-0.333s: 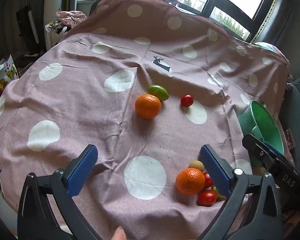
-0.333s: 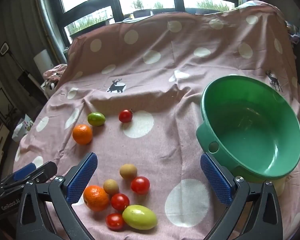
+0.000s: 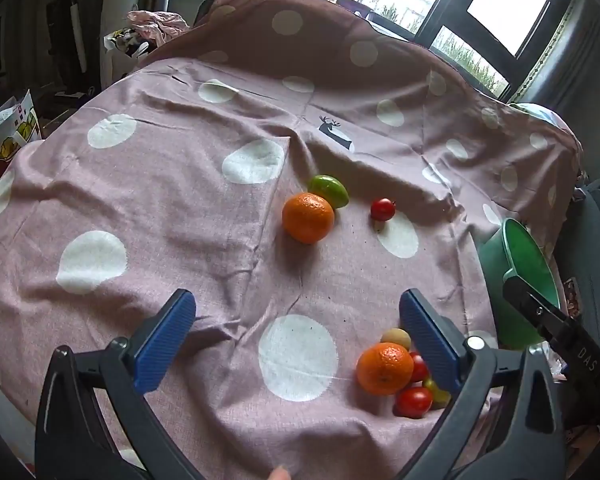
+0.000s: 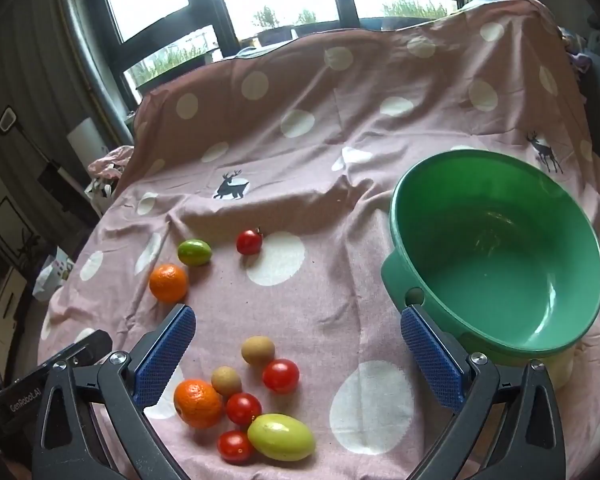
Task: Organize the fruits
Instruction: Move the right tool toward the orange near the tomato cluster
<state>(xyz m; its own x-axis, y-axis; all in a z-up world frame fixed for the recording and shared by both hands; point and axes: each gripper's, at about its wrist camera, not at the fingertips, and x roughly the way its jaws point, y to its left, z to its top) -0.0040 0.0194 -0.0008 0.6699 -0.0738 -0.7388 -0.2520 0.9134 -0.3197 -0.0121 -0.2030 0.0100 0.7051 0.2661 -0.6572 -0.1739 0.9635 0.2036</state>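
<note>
Fruit lies in two groups on the pink dotted cloth (image 4: 340, 128) over the desk. Far group: an orange (image 4: 168, 282) just beside a green fruit (image 4: 195, 252), with a lone tomato (image 4: 249, 242) a little to their right, apart from both. Near group, packed close: a second orange (image 4: 198, 403), two small brown fruits (image 4: 258, 350) (image 4: 226, 381), three tomatoes (image 4: 281, 376) (image 4: 243, 409) (image 4: 234, 446), and a yellow-green fruit (image 4: 281, 437) touching the nearest two tomatoes.

A green bowl (image 4: 500, 160) sits on the cloth to the right, well apart from both groups, and holds no fruit.

The right claw (image 4: 298, 356) hangs above the near group, its blue pads wide apart and gripping nothing. The left claw (image 3: 298, 346) is likewise spread wide and bare over the cloth, with the near group beside its right pad (image 3: 428, 344) and the far orange (image 3: 308, 218) ahead of it.
</note>
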